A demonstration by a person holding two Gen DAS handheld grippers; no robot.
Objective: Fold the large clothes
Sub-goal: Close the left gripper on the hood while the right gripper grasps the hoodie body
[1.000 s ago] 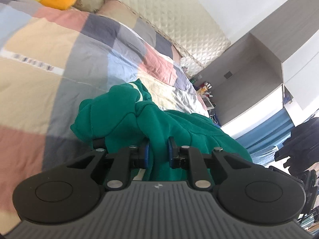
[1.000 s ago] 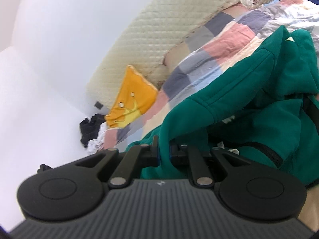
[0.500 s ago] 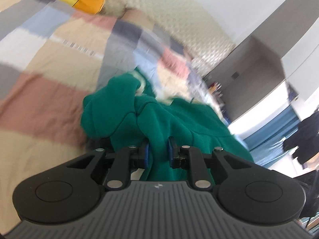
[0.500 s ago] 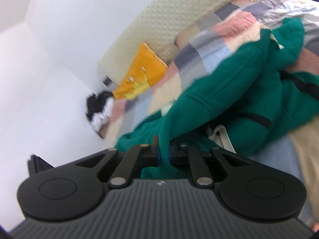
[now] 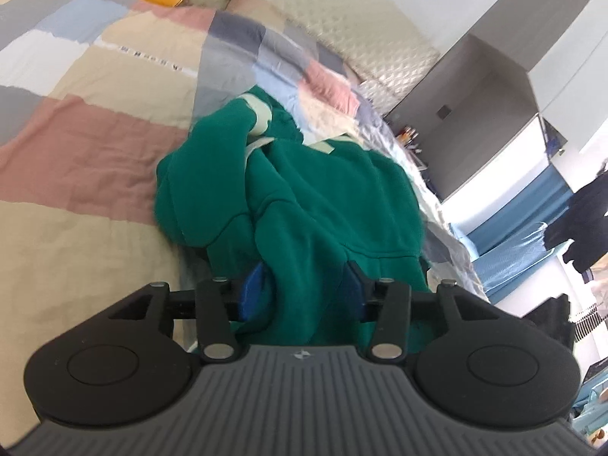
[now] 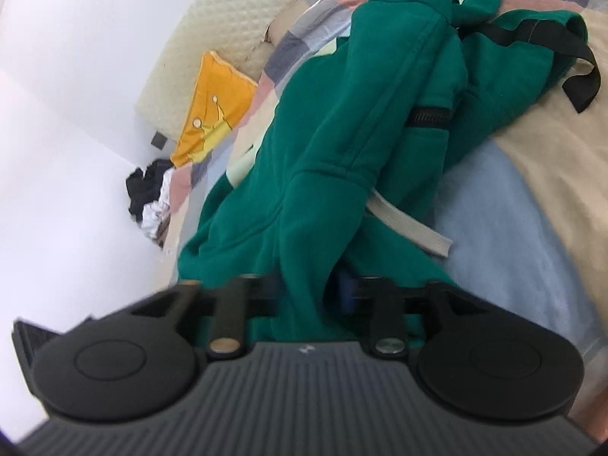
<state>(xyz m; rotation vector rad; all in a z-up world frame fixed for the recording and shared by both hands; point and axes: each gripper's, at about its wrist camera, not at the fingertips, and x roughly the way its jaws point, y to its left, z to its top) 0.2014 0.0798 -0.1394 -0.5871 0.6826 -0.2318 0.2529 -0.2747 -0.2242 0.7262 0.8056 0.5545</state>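
Currently logged: green hoodie point(image 5: 326, 197) lay bunched on the patchwork bedspread point(image 5: 95, 152), both grippers at it. Left gripper point(image 5: 302, 296) had its jaws spread, blue pads either side of a thick fold of green fabric that ran between them; whether the pads touched the cloth, I couldn't tell. Right gripper point(image 6: 309, 290) likewise: jaws parted with a fold of the hoodie point(image 6: 342, 133) passing through the gap, grip not evident. Right wrist view showed a black zipper point(image 6: 429, 117) and a black strap point(image 6: 551, 43) on the garment, plus a pale ribbed hem point(image 6: 410, 228) sticking out underneath. Orange pillow point(image 6: 212, 102) sat by the quilted headboard point(image 6: 235, 30), well apart from the hoodie.
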